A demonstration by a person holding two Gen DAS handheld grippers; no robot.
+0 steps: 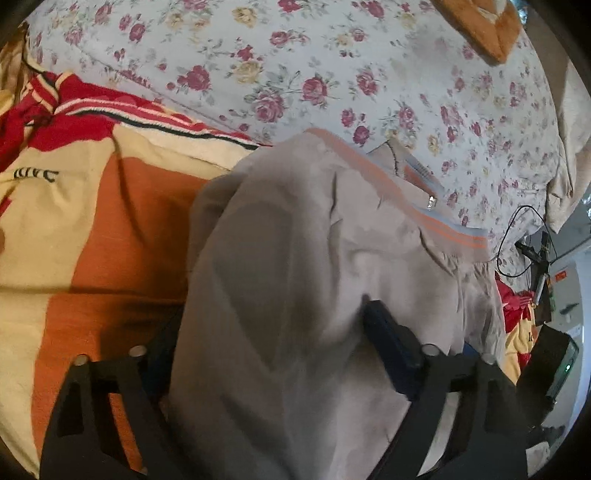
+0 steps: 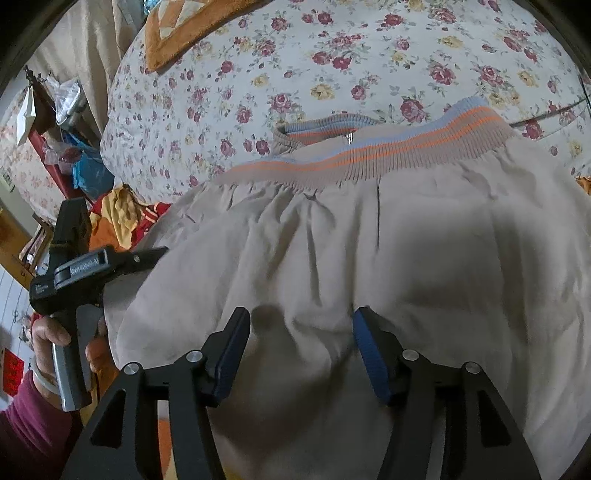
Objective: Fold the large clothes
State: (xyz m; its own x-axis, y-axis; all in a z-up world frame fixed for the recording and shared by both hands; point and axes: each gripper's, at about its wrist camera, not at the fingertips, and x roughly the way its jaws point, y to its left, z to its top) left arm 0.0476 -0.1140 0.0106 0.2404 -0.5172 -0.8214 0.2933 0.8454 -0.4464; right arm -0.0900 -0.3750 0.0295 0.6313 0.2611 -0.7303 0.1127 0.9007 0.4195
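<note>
Lying on the bed (image 2: 207, 110), the jacket (image 2: 424, 266) is a big beige garment with a ribbed band (image 2: 369, 147) striped in orange and pale blue along its far edge. A small metal zip pull (image 2: 349, 138) shows just past that band, where the jacket opens. The cloth is creased and gathered below the band, and it spreads toward both cameras.

The right tongs (image 2: 301, 341) stand open just above the near part of the jacket, their blue pads (image 2: 369, 350) well apart, with a bulge of beige cloth between them; they clamp nothing. In the left wrist view the jacket (image 1: 295, 277) is heaped over the left tongs (image 1: 266, 332): cloth covers one finger almost wholly and only one blue pad (image 1: 388, 339) shows clearly, so I cannot tell whether they grip the cloth or stand open. In the right wrist view, off the jacket's left edge, the left tool's black body (image 2: 74, 266) is held by a hand (image 2: 48, 339) in a maroon sleeve.

Under the jacket the bed has a white sheet with red and yellow roses. Left of the jacket in the left view lies a blanket (image 1: 92, 221) in orange, cream and red. Far beyond the band, an orange cushion (image 2: 177, 33) rests on the sheet.
</note>
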